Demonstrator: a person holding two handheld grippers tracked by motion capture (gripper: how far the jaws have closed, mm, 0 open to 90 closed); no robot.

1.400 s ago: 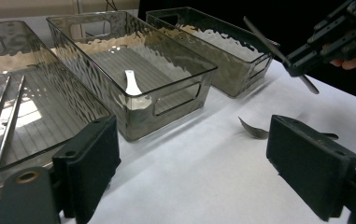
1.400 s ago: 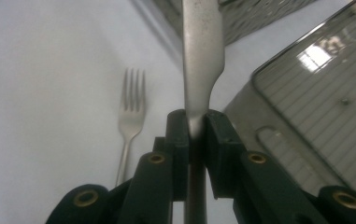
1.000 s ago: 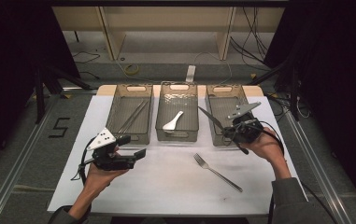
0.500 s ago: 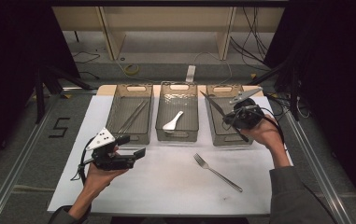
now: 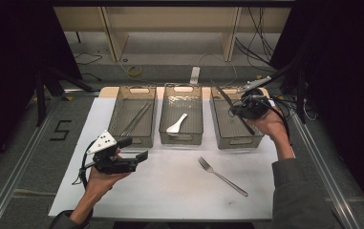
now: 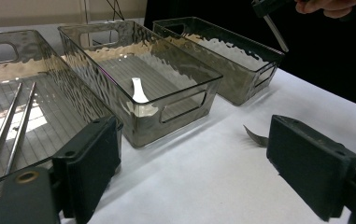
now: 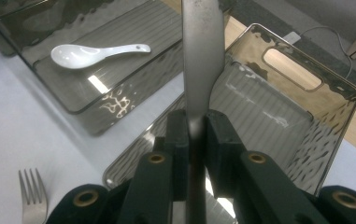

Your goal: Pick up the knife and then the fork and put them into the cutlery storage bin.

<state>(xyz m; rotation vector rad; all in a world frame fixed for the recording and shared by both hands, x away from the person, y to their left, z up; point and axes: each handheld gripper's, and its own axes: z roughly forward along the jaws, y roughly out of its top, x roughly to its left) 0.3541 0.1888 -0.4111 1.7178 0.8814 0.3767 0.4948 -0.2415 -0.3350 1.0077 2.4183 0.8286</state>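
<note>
My right gripper hangs over the right-hand clear bin, shut on a table knife. In the right gripper view the blade rises straight from between the pressed pads, above that bin. My left gripper is open and holds nothing, low over the white mat in front of the left bin. Its jaws stand wide apart in the left gripper view. A fork lies on the mat between the hands.
The left bin holds two metal chopsticks. A white spoon lies in the middle bin. Beyond the bins the table ends, with shelving and cables behind. Dark curtains flank both sides.
My right hand has carried the knife up and farther away, from the front of the right bin to over its middle. The left hand has stayed put.
</note>
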